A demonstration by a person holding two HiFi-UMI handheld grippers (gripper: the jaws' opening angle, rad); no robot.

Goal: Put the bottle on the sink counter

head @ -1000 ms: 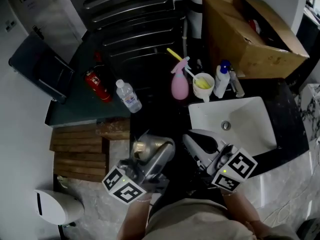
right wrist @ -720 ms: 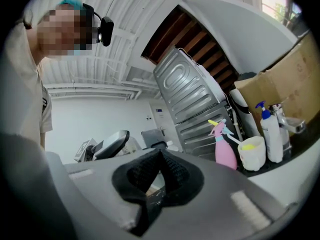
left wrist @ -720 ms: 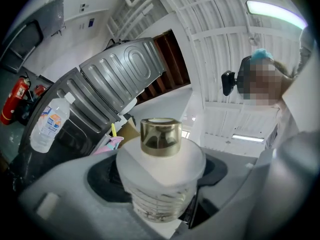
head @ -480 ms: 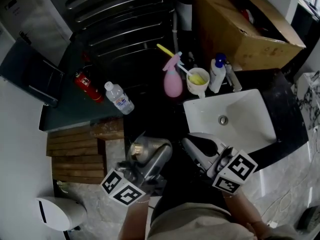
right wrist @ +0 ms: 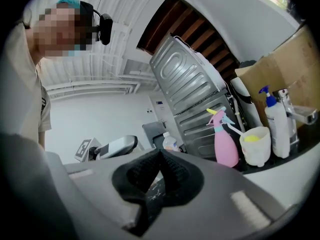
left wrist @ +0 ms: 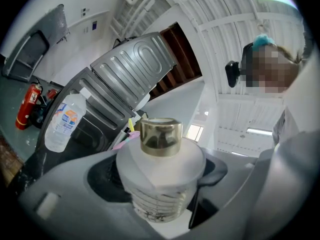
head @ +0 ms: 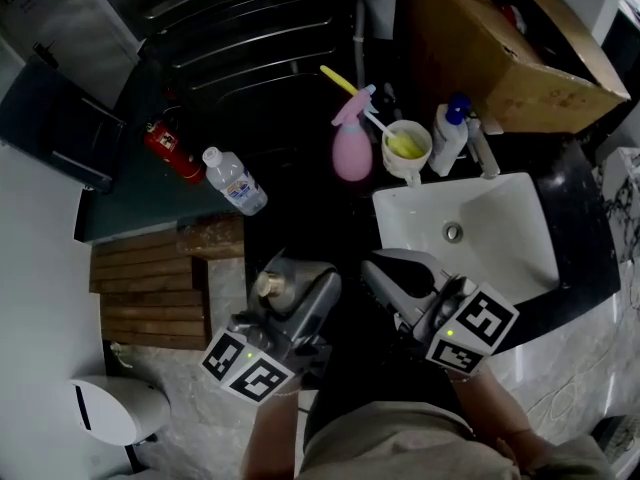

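Observation:
A small pale bottle with a gold cap point(left wrist: 160, 171) stands upright between the jaws of my left gripper point(left wrist: 161, 184), which is shut on it. In the head view the bottle point(head: 268, 286) and left gripper point(head: 296, 292) hang low over the floor, left of the white sink point(head: 520, 230). The black sink counter point(head: 588, 268) wraps around that basin. My right gripper point(head: 386, 268) is beside the sink's front left corner. Its black pads meet with nothing between them in the right gripper view point(right wrist: 159, 156).
On the counter behind the sink stand a pink spray bottle point(head: 352, 148), a cream cup point(head: 406, 150) and a white pump bottle point(head: 448, 136). A cardboard box point(head: 500, 48) sits behind them. A water bottle point(head: 235, 181) and red extinguisher point(head: 170, 151) lie on the dark ledge at left, above a wooden pallet point(head: 150, 293).
The head view has shifted a little, so the sink and counter items sit slightly differently in the frame. Both grippers keep their places, and the left one still holds the bottle.

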